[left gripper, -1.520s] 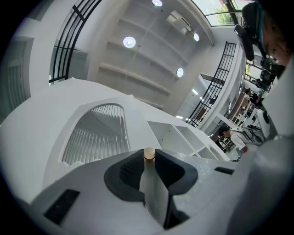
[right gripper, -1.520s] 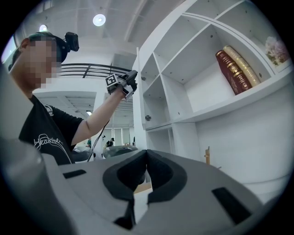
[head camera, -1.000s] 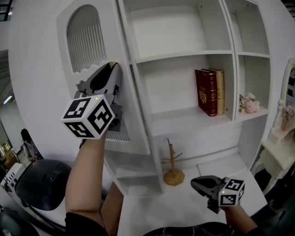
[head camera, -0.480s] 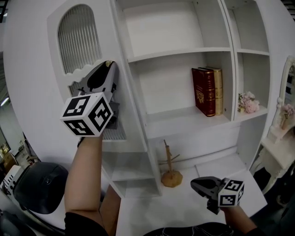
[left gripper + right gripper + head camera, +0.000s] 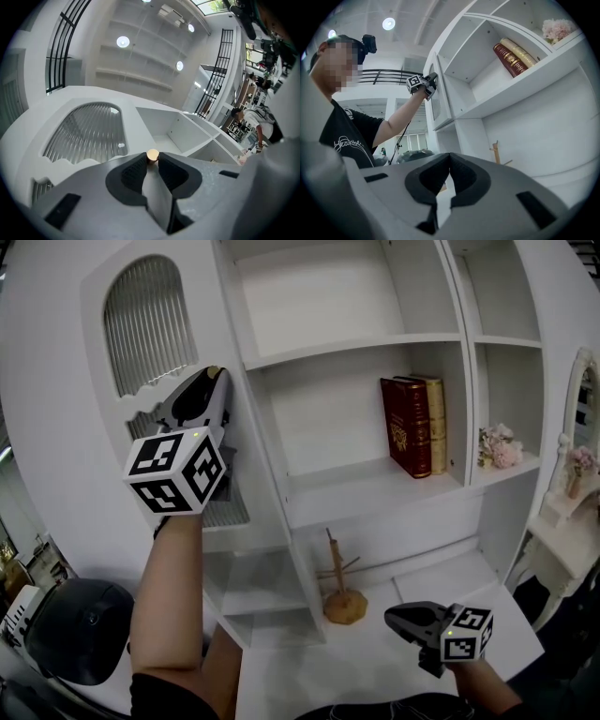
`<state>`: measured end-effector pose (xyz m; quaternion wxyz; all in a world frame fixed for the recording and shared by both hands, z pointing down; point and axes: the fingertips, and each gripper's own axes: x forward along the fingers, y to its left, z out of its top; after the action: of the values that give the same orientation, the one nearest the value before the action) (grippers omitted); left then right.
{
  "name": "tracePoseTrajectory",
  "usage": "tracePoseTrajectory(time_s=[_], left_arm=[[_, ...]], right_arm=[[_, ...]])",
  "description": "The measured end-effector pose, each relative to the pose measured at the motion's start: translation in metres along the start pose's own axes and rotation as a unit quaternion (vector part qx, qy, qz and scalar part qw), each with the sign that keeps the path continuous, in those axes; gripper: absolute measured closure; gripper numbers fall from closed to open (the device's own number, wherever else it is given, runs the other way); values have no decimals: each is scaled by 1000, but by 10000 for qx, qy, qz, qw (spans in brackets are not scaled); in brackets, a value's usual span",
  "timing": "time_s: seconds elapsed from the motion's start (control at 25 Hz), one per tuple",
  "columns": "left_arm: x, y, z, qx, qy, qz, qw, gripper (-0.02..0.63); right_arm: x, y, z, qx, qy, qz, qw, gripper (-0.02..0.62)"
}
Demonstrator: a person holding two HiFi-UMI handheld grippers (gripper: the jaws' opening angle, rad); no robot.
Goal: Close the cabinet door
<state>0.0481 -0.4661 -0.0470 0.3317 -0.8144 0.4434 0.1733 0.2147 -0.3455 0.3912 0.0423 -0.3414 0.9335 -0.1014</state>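
Left gripper view: left tongs pinch the brass knob of the cabinet door, standing swung out leftward; right tongs closed, empty, over the worktop. Closing seems in hand; next, swing the knob rightward until the door seats.

Count:
- 2 grippers: left gripper, right gripper.
- 1 cabinet door, with 1 gold knob.
- 2 books at the shelf right end: red book, tan book.
- 2 pink flower bunches.
- 1 wooden stand at the desk back edge.
- 1 black domed object.
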Motion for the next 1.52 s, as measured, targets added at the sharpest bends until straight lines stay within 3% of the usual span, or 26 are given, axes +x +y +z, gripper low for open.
tracePoseTrajectory(time_s=[0.56,1.16,1.52], left_arm=[[13,4,-12,252,56,165,9995,526],[14,2,-14,80,345,244,9991,526],[-1,-4,-16,168,306,112,9993,430]], right_arm=[[0,-6,-4,86,11,-18,10000,589],[-15,-4,5,-59,-66,-100,9999,589],[-19,6,10,-163,-100,-39,9998,589]])
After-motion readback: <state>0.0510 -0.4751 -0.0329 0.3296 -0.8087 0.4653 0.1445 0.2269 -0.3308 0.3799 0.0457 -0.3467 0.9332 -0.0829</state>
